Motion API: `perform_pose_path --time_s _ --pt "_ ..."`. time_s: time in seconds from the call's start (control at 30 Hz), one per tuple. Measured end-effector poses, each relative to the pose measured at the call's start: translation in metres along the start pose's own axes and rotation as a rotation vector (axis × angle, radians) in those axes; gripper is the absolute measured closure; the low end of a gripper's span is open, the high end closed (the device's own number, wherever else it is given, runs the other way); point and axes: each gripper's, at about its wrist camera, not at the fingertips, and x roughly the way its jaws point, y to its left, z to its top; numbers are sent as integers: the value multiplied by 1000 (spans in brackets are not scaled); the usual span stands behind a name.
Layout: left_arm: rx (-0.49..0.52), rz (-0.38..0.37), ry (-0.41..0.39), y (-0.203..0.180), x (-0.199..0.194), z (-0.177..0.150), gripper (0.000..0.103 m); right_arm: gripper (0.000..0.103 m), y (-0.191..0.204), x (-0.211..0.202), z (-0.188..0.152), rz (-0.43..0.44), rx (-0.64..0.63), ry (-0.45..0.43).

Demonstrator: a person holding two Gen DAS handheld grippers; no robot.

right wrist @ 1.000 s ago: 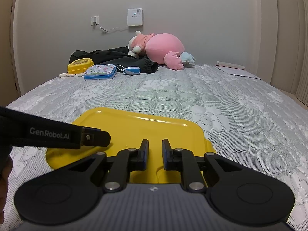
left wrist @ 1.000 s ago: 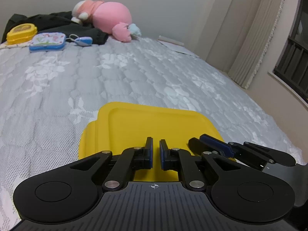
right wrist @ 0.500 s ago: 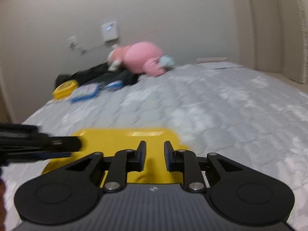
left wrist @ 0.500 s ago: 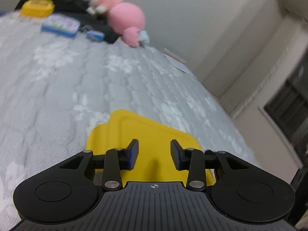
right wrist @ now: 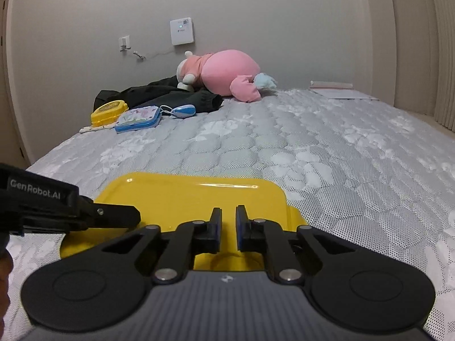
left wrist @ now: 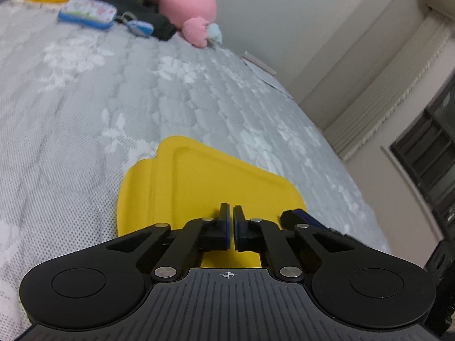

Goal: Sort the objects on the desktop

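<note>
A yellow tray (left wrist: 204, 182) lies empty on the grey quilted bed, just in front of both grippers; it also shows in the right wrist view (right wrist: 193, 199). My left gripper (left wrist: 230, 221) is shut with nothing between its pads, low over the tray's near edge. My right gripper (right wrist: 228, 224) is nearly shut with a narrow gap and holds nothing, also over the tray's near edge. At the far end lie a yellow box (right wrist: 108, 112), a blue-rimmed case (right wrist: 139, 119) and a small blue pouch (right wrist: 183, 110).
A pink plush toy (right wrist: 224, 75) and black clothing (right wrist: 159, 93) lie by the far wall. Papers (right wrist: 338, 92) sit at the far right of the bed. The left gripper's body (right wrist: 65, 210) shows at the left of the right wrist view. Curtains and a window are on the right.
The left gripper opened half a second ago and has shut again, and it has tilted. The right gripper swung and came back; its gap stays narrow.
</note>
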Motion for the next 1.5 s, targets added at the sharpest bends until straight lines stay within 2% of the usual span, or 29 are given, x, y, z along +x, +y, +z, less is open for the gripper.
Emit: perform_pose_path --time_s 0.13,0.2,0.3,0.4,0.43,0.57,0.63,0.73,0.83,0.9,0.97,1.0,1.03,1.1,1.23,1.33,1.43,1.5 --pt "50 25 -36 -7 -6 -6 97 92 9 -4 -4 -24 -63 -11" --pt "60 30 -67 -11 -18 -9 78 92 11 -12 -6 -20 -69 -14" --pt "73 34 -141 -21 -46 -13 71 91 9 -32 -2 -11 -49 -45" --pt "85 47 -199 -29 -71 -18 59 75 7 -52 6 -32 -31 -82" --pt "93 64 -201 -31 -77 -21 58 72 4 -61 6 -41 -9 -86" --pt "77 138 -156 -32 -95 -40 52 70 -6 -83 3 -67 59 -45" --pt "62 170 -125 -33 -102 -50 51 60 -10 -92 0 -68 90 -17" --pt "86 219 -99 -40 -108 -64 49 57 -11 -103 -4 -57 118 25" --pt "134 256 -77 -50 -112 -79 35 51 -8 -108 -10 -49 132 87" --pt "153 281 -61 -55 -112 -87 19 50 -4 -111 -16 -43 157 137" --pt "170 303 -47 -59 -111 -93 9 44 -1 -112 -24 -25 196 186" --pt "183 321 -43 -62 -111 -95 8 33 1 -113 -28 -20 214 207" --pt "196 345 -38 -64 -111 -96 8 28 5 -113 -34 -19 224 229" --pt "205 391 -22 -66 -109 -99 3 26 10 -115 -43 -69 238 236" --pt "179 454 16 -63 -108 -102 0 11 18 -120 -47 -155 172 208" --pt "191 511 29 -64 -107 -105 0 5 21 -128 -45 -186 116 166" --pt "224 557 47 -67 -104 -109 0 2 20 -127 -43 -201 93 179" --pt "247 556 36 -71 -106 -111 0 2 17 -123 -46 -201 103 203"
